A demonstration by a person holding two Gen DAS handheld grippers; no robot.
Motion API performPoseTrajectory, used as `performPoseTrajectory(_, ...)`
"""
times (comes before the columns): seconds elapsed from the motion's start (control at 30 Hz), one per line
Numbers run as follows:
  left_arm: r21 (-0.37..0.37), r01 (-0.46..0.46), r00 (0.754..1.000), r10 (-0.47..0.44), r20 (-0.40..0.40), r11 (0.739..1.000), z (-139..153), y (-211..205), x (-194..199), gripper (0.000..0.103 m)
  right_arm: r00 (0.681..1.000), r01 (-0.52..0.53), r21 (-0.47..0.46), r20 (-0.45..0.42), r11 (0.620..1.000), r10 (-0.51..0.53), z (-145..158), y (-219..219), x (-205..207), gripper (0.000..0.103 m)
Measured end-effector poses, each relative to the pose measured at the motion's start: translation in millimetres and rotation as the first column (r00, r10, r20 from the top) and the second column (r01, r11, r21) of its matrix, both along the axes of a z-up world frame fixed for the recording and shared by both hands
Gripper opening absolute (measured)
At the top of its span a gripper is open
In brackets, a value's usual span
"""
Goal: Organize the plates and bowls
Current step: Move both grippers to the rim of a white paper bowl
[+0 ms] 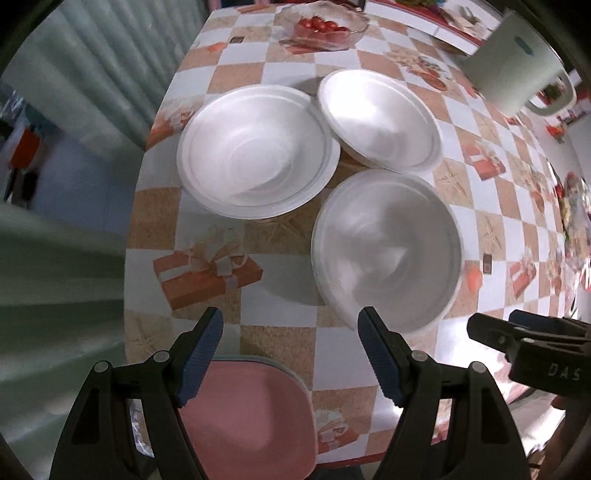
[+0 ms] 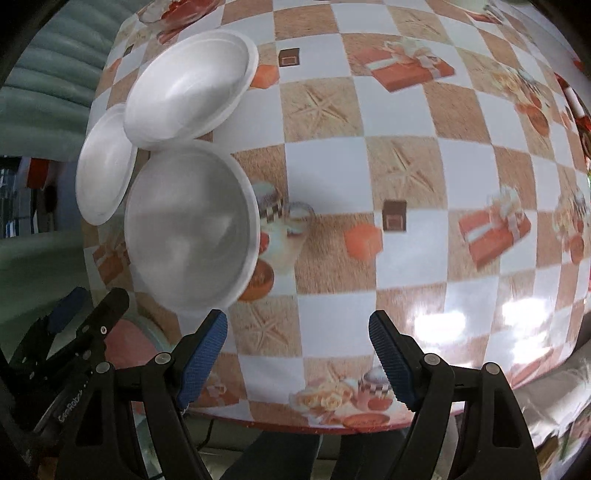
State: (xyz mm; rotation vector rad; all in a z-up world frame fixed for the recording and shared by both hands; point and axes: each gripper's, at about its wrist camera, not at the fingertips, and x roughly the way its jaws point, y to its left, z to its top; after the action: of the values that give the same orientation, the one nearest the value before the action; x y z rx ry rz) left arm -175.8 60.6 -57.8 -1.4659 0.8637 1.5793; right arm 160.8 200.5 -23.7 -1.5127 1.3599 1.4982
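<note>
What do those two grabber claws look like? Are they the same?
Yes, twins. The left gripper and right gripper each have two black plastic arms with round silver rivets, tipped with bumpy blue pads. White lettering is printed on their black bodies. No sleeves or hands show.

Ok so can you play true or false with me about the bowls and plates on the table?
1. Three white foam bowls sit on the checkered tablecloth: the far-left one, the far-right one and the nearest one. True.
2. The left tool is squeezing a bowl. False: its fingers are apart and hold nothing.
3. A pink square plate lies at the table's near edge, below the left tool. True.
4. The glass dish at the far end is full of bananas. False: it holds small red tomatoes.
5. The right tool is carrying a plate. False: it is open and holds nothing, above the tablecloth.
</note>
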Motion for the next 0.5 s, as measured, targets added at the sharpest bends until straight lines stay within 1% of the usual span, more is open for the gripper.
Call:
performPoseTrajectory(0.13,-0.034,-0.028,1.0,0.028,0.005,0.999,-11,8,0,0.078,0.999,-0.035,-0.003,0.002,0.999,0.035,-5,13,-6,0.08)
performPoseTrajectory(0.3,-0.058,-0.058,0.998,0.058,0.006,0.997,-23,19,-2,0.078,0.998,-0.059,-0.008,0.003,0.998,0.059,-17,27,-17,0.08)
performPoseTrajectory(0.5,-0.089,-0.062,0.998,0.061,-0.015,0.994,-38,34,-4,0.078,0.995,-0.094,-0.011,-0.018,0.996,0.094,-29,40,-34,0.08)
